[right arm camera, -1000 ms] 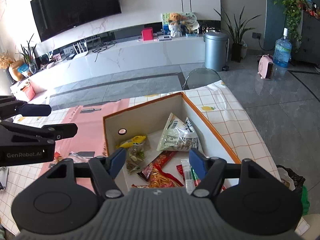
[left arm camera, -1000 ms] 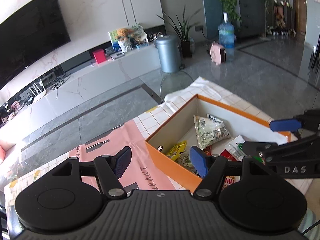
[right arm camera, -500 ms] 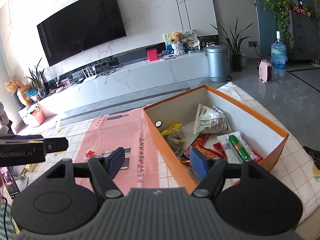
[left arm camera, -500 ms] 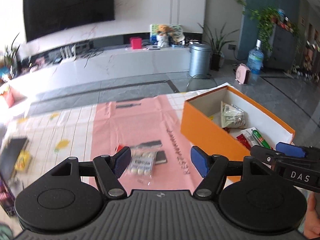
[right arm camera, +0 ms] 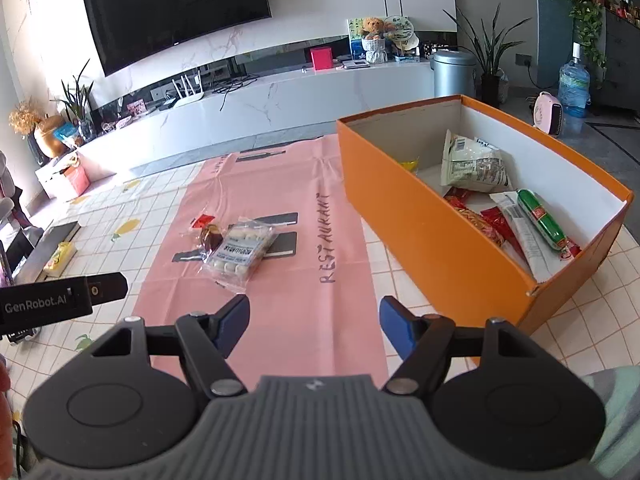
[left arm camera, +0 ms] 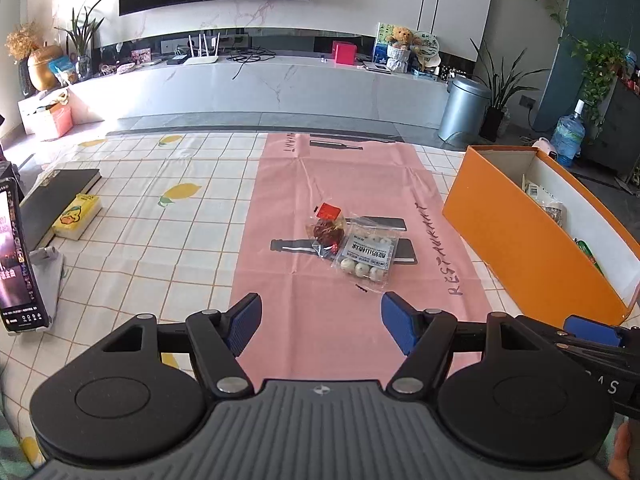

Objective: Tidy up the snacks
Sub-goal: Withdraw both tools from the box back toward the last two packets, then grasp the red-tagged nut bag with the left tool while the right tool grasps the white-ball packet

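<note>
I have swung my left tool [left arm camera: 320,322] off the box, released and empty, to face two snack packs [left arm camera: 352,246] left on the pink mat [left arm camera: 340,168]. My right tool [right arm camera: 314,322], also released, has backed off the orange box [right arm camera: 432,232]. Box holds the rest; I judge these are last.

I get bright daylight from the left, washing out the far-left floor [left arm camera: 24,148] in glare. Both feeds are sharp, with fisheye bending at the edges and soft shadows.
</note>
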### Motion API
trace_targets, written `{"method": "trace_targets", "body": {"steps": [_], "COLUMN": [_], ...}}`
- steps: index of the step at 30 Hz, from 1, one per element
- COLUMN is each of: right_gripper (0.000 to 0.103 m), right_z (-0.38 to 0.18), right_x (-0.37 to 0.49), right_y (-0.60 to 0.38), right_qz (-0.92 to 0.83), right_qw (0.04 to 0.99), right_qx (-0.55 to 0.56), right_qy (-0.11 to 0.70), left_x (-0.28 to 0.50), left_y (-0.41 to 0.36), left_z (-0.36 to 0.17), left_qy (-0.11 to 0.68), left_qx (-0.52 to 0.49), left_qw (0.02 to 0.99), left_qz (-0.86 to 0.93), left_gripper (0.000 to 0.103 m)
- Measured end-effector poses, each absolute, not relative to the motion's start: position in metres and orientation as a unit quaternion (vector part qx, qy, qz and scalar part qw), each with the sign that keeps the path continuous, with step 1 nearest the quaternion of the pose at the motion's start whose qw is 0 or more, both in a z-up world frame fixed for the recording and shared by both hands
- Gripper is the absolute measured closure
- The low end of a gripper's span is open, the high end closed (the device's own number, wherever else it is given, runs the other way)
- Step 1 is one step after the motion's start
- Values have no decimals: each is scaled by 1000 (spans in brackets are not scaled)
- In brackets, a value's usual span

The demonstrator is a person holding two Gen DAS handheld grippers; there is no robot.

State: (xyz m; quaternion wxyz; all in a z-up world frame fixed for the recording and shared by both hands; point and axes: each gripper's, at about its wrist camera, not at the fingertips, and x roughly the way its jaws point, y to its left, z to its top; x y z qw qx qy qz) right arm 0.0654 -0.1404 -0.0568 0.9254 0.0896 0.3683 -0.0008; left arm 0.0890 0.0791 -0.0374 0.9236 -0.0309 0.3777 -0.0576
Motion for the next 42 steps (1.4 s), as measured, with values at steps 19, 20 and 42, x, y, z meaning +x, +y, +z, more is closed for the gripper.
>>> {"method": "trace_targets", "body": {"steps": [19, 20, 42], "right_gripper": [28, 28, 10], "right_z": [-100, -101, -149], "right_x": [155, 162, 244], "right_y": [-88, -85, -25], "right_qz": [-2, -1, 5], "right_qw": [906, 905, 888], "right_qx": [74, 76, 37], "right_qy": [417, 419, 458], "left_x": [163, 167, 199], "left_y": [120, 123, 161], "left_z": [-72, -72, -100], "left_qy": [407, 406, 424], "left_qx": [-57, -57, -59], "left_qw": [911, 912, 904], "left_qz": [-25, -23, 21], "left_gripper": [25, 25, 25]}}
